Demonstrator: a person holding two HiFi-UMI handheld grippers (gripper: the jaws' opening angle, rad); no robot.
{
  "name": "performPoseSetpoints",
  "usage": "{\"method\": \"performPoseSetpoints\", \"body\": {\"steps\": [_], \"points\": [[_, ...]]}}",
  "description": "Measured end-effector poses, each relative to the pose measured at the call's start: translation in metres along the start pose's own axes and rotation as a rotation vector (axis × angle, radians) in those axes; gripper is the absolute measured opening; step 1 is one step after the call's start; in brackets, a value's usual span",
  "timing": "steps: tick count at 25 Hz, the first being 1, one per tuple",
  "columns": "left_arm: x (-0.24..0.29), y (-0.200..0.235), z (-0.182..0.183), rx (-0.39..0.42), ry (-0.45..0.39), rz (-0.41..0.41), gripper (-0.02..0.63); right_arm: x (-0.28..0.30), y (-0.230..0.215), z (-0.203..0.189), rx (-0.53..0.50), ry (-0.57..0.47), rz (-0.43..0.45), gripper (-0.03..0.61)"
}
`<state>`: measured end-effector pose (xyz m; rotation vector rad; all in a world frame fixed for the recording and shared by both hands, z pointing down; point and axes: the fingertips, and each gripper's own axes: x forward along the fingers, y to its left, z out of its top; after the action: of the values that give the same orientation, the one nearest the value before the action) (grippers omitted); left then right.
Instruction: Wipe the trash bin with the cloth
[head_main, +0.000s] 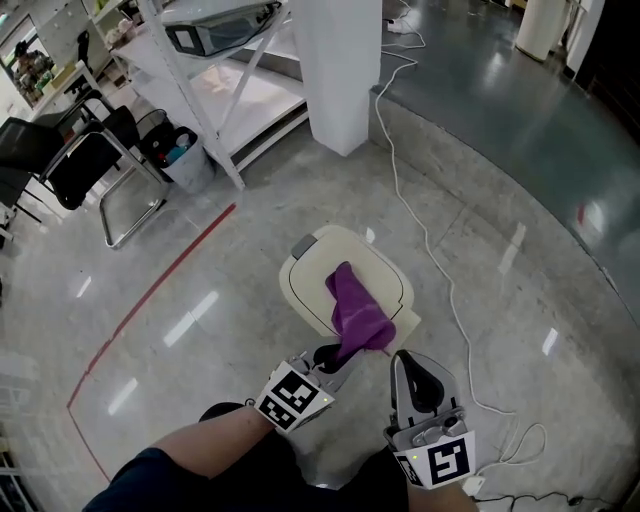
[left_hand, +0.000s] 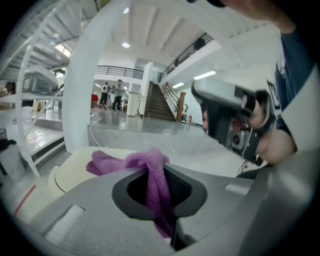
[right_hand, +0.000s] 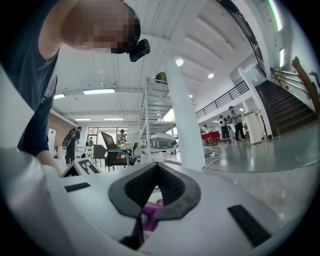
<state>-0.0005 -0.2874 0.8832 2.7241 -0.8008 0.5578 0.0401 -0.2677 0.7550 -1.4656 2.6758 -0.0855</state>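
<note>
A cream trash bin with a closed lid stands on the floor in front of me. A purple cloth lies across the lid, and its near end runs off the front edge. My left gripper is shut on that near end, and the cloth passes down between its pads. My right gripper stands just to the right of it at the bin's front corner. It is shut, with a small fold of the cloth pinched low between its pads. The right gripper's body and the hand holding it show in the left gripper view.
A white column and a white cable on the floor lie beyond the bin. A shelving rack, black chairs and a small basket are at the far left. A red floor line runs left of the bin.
</note>
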Motion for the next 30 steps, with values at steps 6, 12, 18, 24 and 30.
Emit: {"method": "performPoseSetpoints", "body": {"steps": [6,12,18,24,30], "points": [[-0.064,0.014,0.091,-0.156,-0.209,0.016,0.025,-0.009,0.011,0.043,-0.001,0.107,-0.016,0.006],[-0.119,0.021,0.184,-0.169,-0.224,0.056,0.025,-0.014,0.021,0.115,-0.001,0.243,-0.050,0.006],[-0.189,-0.010,0.291,-0.154,-0.231,0.063,0.025,-0.022,0.041,0.214,-0.024,0.313,-0.027,0.006],[-0.260,-0.059,0.384,-0.180,-0.212,0.039,0.025,-0.034,0.065,0.321,-0.075,0.394,-0.019,0.006],[-0.330,-0.106,0.468,-0.156,-0.200,0.064,0.025,-0.045,0.108,0.427,-0.070,0.371,0.031,0.006]]}}
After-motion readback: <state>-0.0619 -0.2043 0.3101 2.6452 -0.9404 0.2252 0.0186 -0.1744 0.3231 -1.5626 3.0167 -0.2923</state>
